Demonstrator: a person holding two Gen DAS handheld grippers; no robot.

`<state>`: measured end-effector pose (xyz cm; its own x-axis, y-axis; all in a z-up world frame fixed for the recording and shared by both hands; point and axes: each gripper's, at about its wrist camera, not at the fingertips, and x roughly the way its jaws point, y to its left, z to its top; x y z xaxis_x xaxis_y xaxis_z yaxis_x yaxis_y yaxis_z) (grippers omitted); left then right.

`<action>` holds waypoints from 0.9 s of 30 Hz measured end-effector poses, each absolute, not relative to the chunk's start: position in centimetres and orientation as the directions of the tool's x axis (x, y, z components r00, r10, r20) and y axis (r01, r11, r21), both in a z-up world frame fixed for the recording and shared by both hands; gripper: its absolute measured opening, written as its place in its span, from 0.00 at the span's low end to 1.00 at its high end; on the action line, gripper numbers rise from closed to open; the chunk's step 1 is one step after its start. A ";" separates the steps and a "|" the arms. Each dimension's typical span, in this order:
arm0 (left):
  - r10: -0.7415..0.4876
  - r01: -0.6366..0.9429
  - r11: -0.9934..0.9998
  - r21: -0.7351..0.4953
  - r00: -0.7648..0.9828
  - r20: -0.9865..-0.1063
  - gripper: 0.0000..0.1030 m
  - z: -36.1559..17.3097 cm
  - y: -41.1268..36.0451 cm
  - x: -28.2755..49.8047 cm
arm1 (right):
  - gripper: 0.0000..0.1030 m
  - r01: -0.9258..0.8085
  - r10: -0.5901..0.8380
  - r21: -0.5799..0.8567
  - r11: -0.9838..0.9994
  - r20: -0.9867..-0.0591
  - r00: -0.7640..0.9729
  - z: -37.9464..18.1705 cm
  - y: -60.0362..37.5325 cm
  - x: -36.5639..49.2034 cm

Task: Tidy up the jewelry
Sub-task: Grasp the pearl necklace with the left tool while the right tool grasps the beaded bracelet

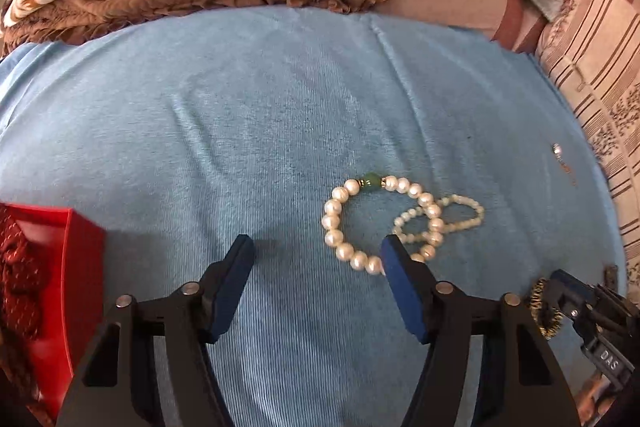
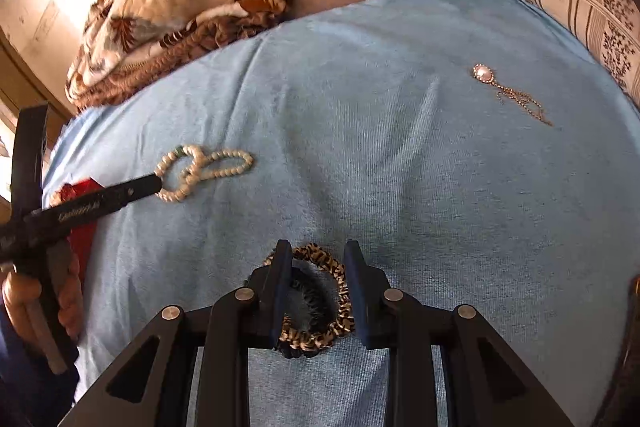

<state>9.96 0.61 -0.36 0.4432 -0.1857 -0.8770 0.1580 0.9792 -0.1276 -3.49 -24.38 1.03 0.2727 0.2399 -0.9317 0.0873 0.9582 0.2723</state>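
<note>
Left gripper (image 1: 316, 247) hangs over the blue towel (image 1: 256, 115), pointing steeply down, jaws spread with nothing between the pads. The large pearl bracelet (image 1: 340, 227) lies just beyond and to the right of the gap: its near arc passes right at the tip of the right-hand finger (image 1: 394, 259), while the left-hand finger stands over bare towel. Judgement: the coming move turns on that offset, a short shift to the right to bring a strand of the loop between the pads. Bracelet is a ring of big white pearls with one green bead (image 1: 370, 183) at its far edge; it overlaps a thinner loop of small pearls (image 1: 444, 217) whose long axis runs away to the right. The two loops touch, so lifting one may drag the other. Red box (image 1: 60, 287) sits at the left edge of the left wrist view, holding dark red fabric; likely the destination. Right gripper (image 2: 316, 259) is well to the right of the pearls, jaws partly parted and straddling a leopard-print scrunchie (image 2: 320, 303) that lies flat on the towel; pads do not visibly press on it. The left gripper is clearly the nearer to the pearls. A pearl pendant on a fine chain (image 2: 484, 74) lies apart, far right.
</note>
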 end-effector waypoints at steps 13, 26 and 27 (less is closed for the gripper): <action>-0.066 0.218 0.974 0.057 0.516 -0.854 0.09 -0.8 -2.3 8.9 | 0.13 0.083 0.193 0.220 0.972 -0.949 0.248 0.9 -24.0 -4.2; -0.143 0.220 0.975 -0.031 0.513 -0.846 0.09 1.6 -1.3 6.3 | 0.08 0.112 0.297 0.381 0.918 -0.847 0.441 4.8 -25.2 -4.9; -0.151 0.219 0.975 -0.040 0.518 -0.842 0.09 2.1 -1.1 5.9 | 0.08 0.120 0.305 0.396 0.911 -0.838 0.452 5.0 -25.5 -5.0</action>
